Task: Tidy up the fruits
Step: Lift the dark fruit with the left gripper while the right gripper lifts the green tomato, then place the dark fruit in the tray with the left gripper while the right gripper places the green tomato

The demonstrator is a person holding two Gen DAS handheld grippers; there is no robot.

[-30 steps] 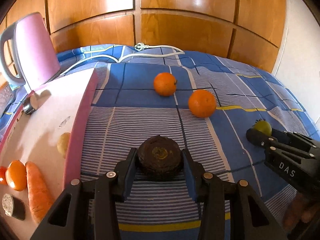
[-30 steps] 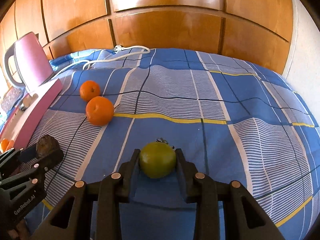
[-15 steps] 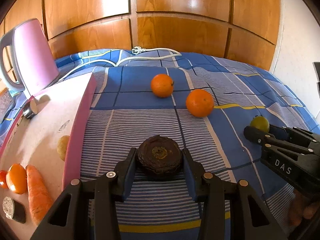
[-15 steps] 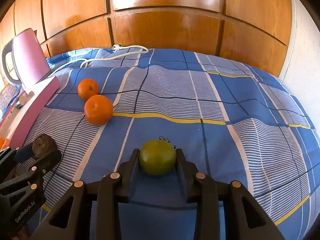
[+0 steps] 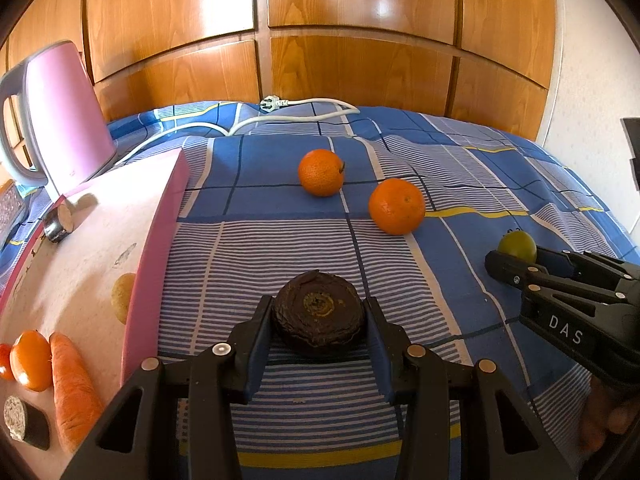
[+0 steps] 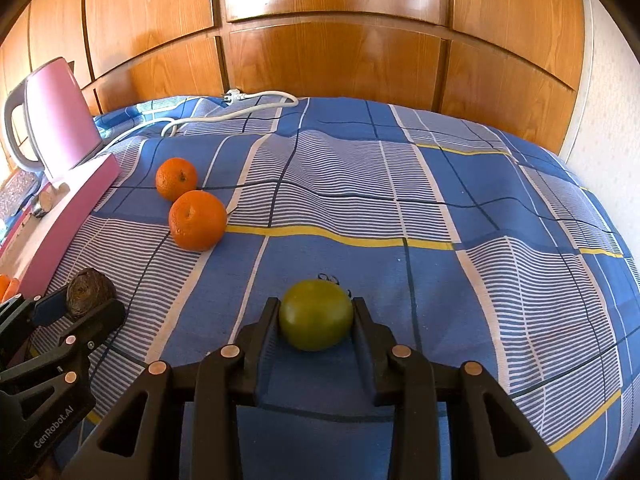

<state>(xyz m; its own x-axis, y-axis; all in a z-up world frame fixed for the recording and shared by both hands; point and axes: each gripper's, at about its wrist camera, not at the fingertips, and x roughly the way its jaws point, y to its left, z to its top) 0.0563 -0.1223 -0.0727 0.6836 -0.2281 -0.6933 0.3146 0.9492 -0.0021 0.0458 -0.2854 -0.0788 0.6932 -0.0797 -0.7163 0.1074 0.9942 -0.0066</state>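
Nothing seems to have changed.

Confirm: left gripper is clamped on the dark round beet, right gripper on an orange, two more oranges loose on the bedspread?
Not quite. The right gripper is clamped on a green tomato, as the right wrist view shows. The left gripper, beet and two loose oranges are right.

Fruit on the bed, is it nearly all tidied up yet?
Not nearly. A small orange fruit already lies on the pink tray beside a carrot. In hand: the left gripper is shut on a dark round thing, and the right gripper is shut on a green fruit, both low over the blue cloth. Left: two oranges sit untouched.
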